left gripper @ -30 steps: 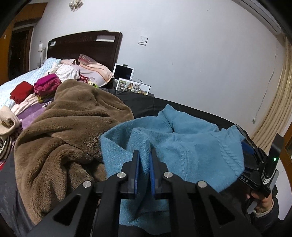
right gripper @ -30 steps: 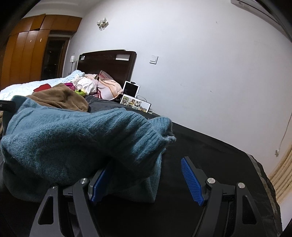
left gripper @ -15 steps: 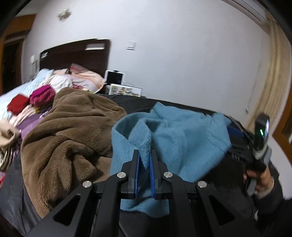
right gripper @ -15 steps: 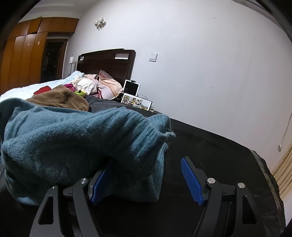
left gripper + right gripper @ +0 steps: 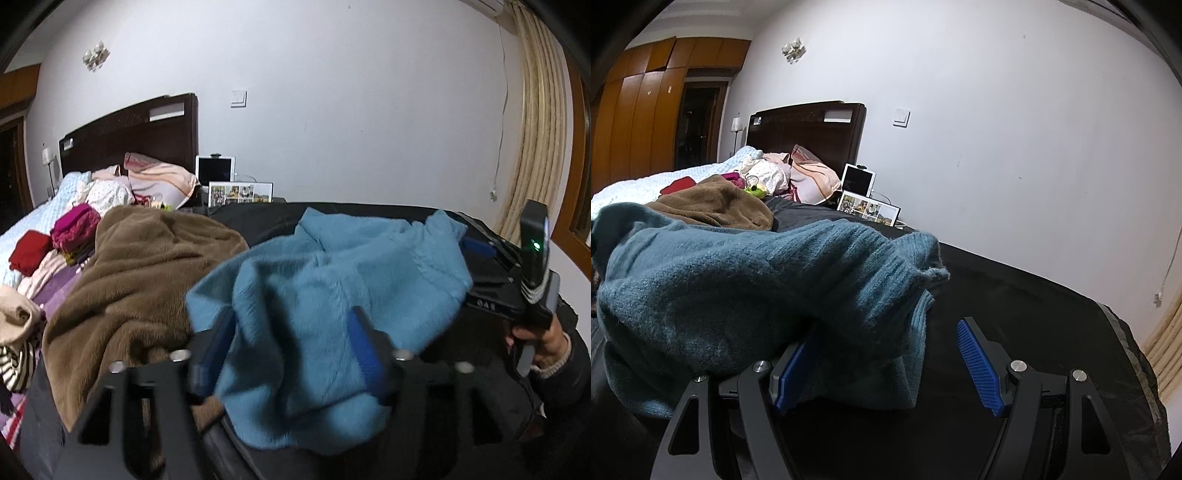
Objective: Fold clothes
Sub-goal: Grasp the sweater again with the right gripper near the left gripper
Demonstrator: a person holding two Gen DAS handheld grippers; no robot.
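A plain white wall (image 5: 1015,140) runs behind the bed (image 5: 1015,295), which wears a black cover. A dark wooden headboard (image 5: 805,125) stands at its head, a light switch (image 5: 900,117) just beside it. Orange-brown wardrobe doors (image 5: 639,122) fill the far corner. Cream curtains (image 5: 532,140) hang beside what may be a wood-framed window (image 5: 580,206).

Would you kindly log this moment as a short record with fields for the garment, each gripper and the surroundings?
garment: blue sweater, bunched on the black bed cover
left gripper: open, sweater lying between its fingers
right gripper: open, sweater draped over its left finger
beside sweater: brown blanket
behind: folded clothes, pillows, tablet, photo frame
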